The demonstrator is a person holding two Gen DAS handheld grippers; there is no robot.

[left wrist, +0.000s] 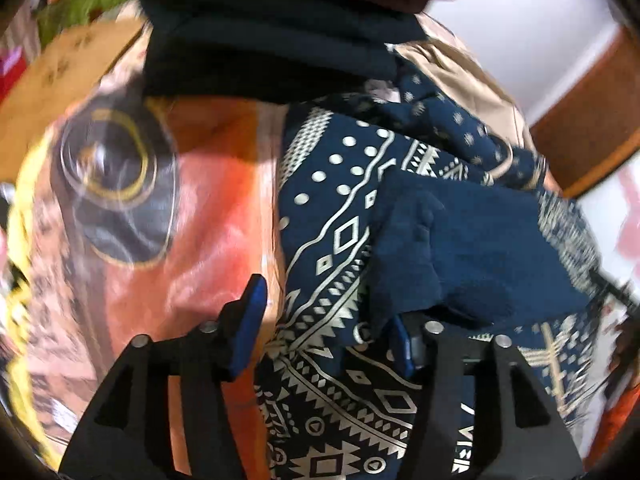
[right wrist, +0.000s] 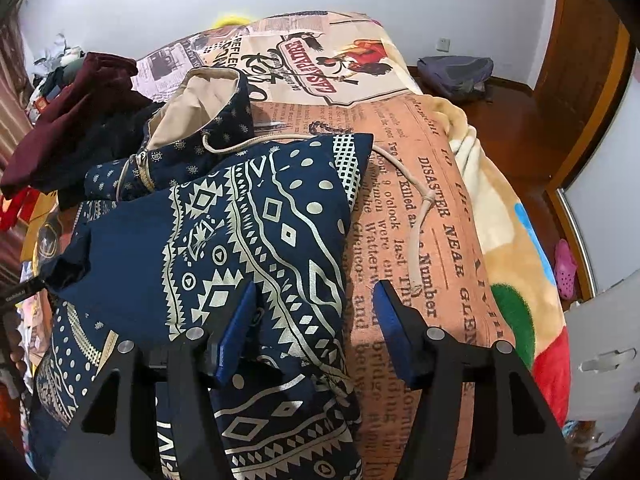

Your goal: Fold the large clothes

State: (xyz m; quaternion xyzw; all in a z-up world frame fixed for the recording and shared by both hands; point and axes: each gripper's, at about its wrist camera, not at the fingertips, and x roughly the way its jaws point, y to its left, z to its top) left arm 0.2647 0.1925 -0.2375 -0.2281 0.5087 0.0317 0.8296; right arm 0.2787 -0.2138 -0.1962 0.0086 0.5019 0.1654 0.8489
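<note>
A navy hoodie [right wrist: 248, 232] with a cream geometric print lies partly folded on a bed covered by a newspaper-print blanket [right wrist: 440, 272]. Its beige-lined hood [right wrist: 192, 108] lies at the far end, and a cream drawstring [right wrist: 416, 208] trails over the blanket. My right gripper [right wrist: 314, 328] is open over the hoodie's right edge, with the cloth lying loose between its blue pads. In the left wrist view the hoodie [left wrist: 332, 208] fills the middle over an orange part of the blanket [left wrist: 208, 220]. My left gripper [left wrist: 326, 332] is open at the hoodie's left edge, and a plain navy fold hides part of its right pad.
A maroon garment [right wrist: 68, 108] and a dark one [left wrist: 260, 48] are piled beyond the hoodie. A grey backpack [right wrist: 456, 72] and a pink shoe [right wrist: 566, 268] lie on the wooden floor right of the bed. A wooden cupboard [right wrist: 580, 60] stands by the wall.
</note>
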